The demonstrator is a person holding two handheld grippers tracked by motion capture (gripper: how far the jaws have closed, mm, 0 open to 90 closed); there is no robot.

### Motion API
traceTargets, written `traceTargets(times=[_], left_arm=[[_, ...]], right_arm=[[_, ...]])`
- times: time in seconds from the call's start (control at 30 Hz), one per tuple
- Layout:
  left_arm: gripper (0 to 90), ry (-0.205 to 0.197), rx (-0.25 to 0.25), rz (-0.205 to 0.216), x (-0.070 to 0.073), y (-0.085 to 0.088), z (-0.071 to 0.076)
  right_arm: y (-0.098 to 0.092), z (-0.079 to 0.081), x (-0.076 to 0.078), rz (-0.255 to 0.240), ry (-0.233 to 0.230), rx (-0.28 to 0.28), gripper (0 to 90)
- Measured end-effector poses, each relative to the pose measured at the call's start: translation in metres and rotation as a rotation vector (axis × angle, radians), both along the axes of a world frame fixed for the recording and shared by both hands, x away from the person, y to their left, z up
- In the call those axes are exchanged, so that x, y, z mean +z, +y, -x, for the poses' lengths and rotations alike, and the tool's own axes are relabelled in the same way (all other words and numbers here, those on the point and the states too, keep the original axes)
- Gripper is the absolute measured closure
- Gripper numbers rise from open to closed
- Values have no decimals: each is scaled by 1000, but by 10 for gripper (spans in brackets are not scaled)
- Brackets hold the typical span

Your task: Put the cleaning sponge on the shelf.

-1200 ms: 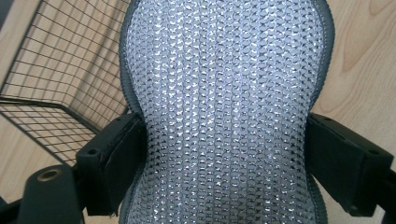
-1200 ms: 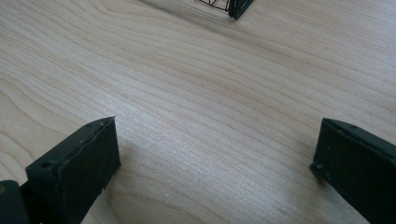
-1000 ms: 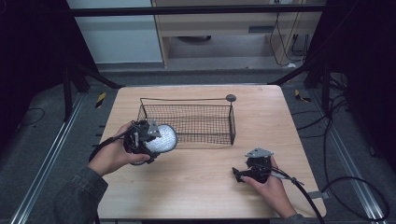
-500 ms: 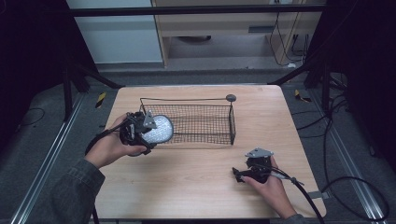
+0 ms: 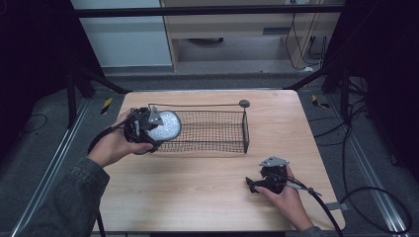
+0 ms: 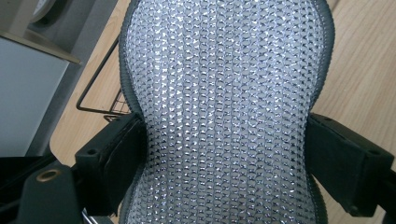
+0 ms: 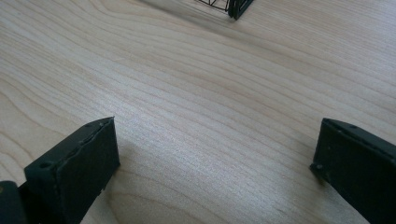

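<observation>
A silvery, sparkly mesh pad (image 5: 165, 125) with a grey rim is held in the air at the left end of a black wire basket (image 5: 212, 131). My left gripper (image 5: 148, 127) is shut on it; in the left gripper view the pad (image 6: 224, 107) is pinched at its waist between both black jaws. My right gripper (image 5: 253, 185) rests low on the wooden table (image 5: 197, 192) near the front right, open. In the right gripper view its jaws stand wide apart over bare wood, with a corner of the basket (image 7: 233, 7) at the top.
The basket stands across the back middle of the table, with a small dark round knob (image 5: 244, 103) at its far right corner. Black frame poles and cables lie on the floor around the table.
My left gripper has carried the pad up and away from me, from in front of the basket to its left end. The right gripper has stayed put.
</observation>
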State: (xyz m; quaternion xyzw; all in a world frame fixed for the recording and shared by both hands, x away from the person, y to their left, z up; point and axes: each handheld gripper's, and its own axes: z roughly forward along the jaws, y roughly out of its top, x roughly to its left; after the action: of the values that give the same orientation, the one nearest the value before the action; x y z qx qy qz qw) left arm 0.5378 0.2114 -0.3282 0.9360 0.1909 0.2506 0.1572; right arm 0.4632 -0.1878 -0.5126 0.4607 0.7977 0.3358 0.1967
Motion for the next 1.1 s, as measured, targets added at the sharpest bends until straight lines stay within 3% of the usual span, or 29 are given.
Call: traceTargets(times=[0.67, 1.1], left_arm=[[142, -30, -24, -32, 10, -7, -18], [142, -30, -45, -13, 8, -8, -30]], right_arm=[[0, 0, 0, 2, 2, 2, 4], [0, 0, 0, 2, 4, 0, 4]])
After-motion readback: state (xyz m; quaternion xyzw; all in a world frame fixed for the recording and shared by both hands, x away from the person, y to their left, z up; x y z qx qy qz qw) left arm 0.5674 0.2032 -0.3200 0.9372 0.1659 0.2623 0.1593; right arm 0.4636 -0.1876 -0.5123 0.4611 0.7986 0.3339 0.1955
